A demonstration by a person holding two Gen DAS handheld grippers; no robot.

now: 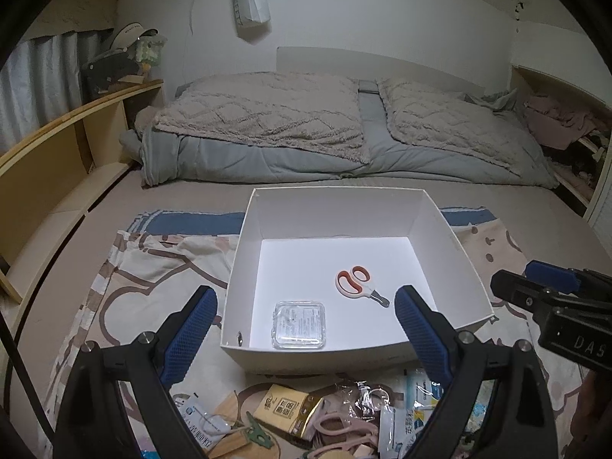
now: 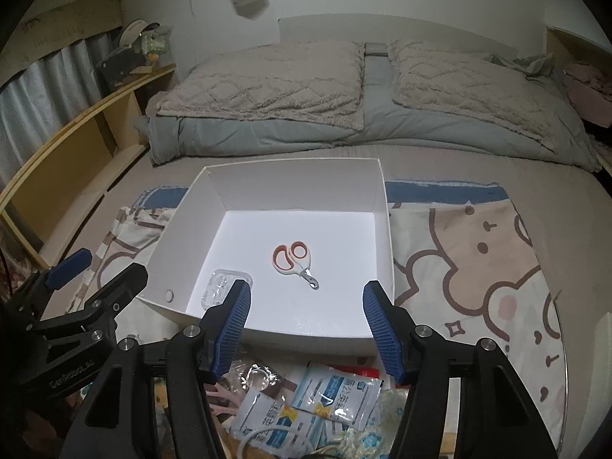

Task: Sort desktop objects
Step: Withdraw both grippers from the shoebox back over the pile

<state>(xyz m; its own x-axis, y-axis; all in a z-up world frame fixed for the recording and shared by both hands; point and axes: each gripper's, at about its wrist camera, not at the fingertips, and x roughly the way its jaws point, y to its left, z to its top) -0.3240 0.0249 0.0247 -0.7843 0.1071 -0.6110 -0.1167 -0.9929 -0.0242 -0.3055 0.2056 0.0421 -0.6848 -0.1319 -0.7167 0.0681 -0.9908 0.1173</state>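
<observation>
The white box (image 1: 451, 252) sat on the patterned cloth (image 2: 478, 252), holding orange-handled scissors (image 1: 354, 280) mid-floor and a clear plastic case (image 1: 299, 325) by its near wall; loose packets (image 2: 332, 390) and a yellow carton (image 1: 287, 409) crowded the cloth just before it; the left gripper (image 1: 306, 329) and right gripper (image 2: 306, 317) hung over that clutter, jaws apart, holding nothing; pillows (image 1: 267, 114) lay beyond.

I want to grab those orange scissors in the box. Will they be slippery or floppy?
Probably stiff: the scissors look like hard plastic handles with a short metal tip. They lie flat on the smooth floor of the box, so they may slide if nudged. They look small and likely light.
</observation>
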